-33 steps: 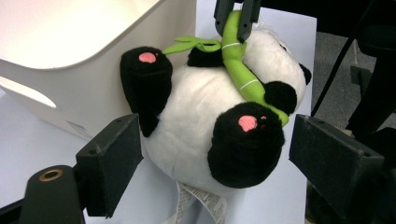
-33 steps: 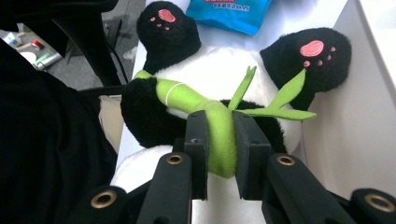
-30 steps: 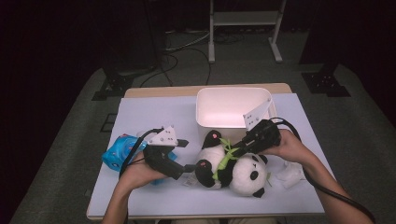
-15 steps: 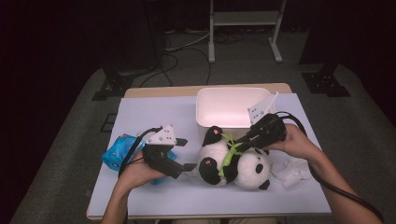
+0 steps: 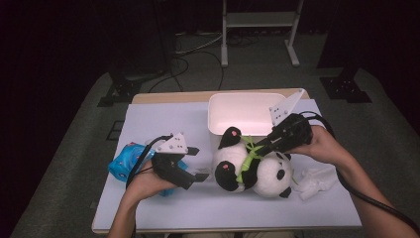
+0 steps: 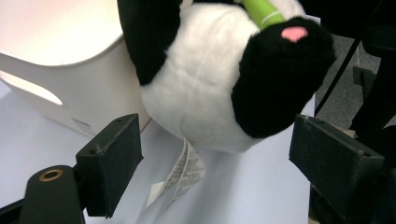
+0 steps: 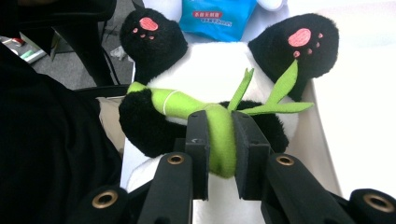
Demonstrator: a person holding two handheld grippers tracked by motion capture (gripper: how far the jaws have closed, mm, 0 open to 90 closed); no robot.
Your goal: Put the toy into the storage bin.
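The print on the blue packet (image 7: 218,14) and the panda's tag (image 6: 180,175) is too small to read.

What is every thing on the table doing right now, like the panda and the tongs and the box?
Panda plush: lying on its side, gripped by its green bamboo stalk.
Right tongs: shut on the bamboo stalk.
Left tongs: open, empty, jaws either side of the panda's bottom.
White tub: upright, open, nothing visible inside.
Blue packet: lying flat under the left hand.
White tissue: crumpled on the table.
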